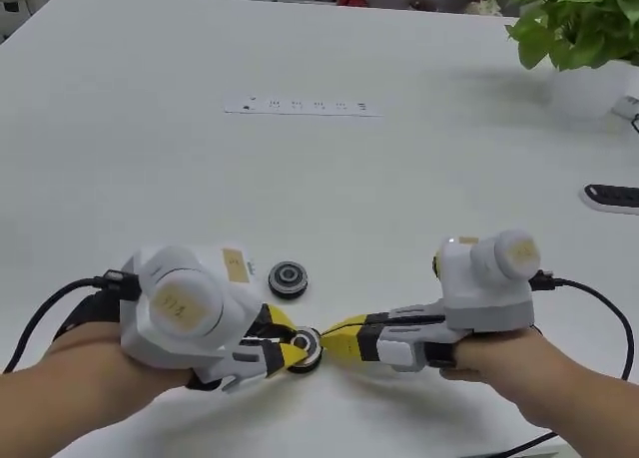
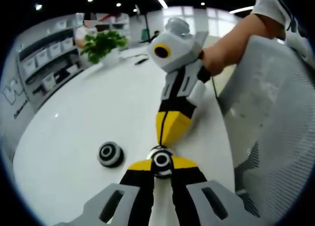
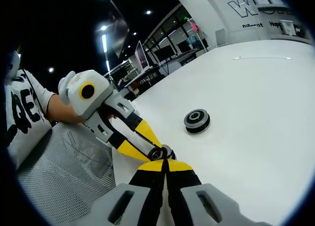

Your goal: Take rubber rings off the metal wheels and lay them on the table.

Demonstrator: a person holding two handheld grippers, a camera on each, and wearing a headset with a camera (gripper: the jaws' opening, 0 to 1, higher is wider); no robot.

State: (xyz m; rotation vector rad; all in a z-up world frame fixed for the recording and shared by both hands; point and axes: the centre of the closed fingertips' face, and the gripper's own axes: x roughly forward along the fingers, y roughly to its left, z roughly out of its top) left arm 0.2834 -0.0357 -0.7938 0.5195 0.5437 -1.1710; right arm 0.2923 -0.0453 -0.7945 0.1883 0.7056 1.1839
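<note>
**Both claws on one wheel, the other wheel off to the side**

My left claw (image 2: 161, 167) is clamped on a small metal wheel (image 2: 161, 158). Its yellow tips sit on either side of the wheel, and the wheel's face is turned toward that claw's camera. In the head view the wheel sits low over the white table (image 1: 399, 179), just ahead of my left hand (image 1: 90, 378).

My right claw (image 3: 165, 165) comes in from the opposite side, nose to nose with the left one. Its jaws are drawn together and the tips touch the rim of the held wheel. I cannot tell whether any rubber is pinched between them.

A second wheel (image 1: 289, 278) lies flat on the table, apart from both claws. It is just beyond the left claw's body in the head view and up and to the right of the right claw's tips in the right gripper view. Its dark rubber ring (image 2: 101, 155) is on it.
</note>
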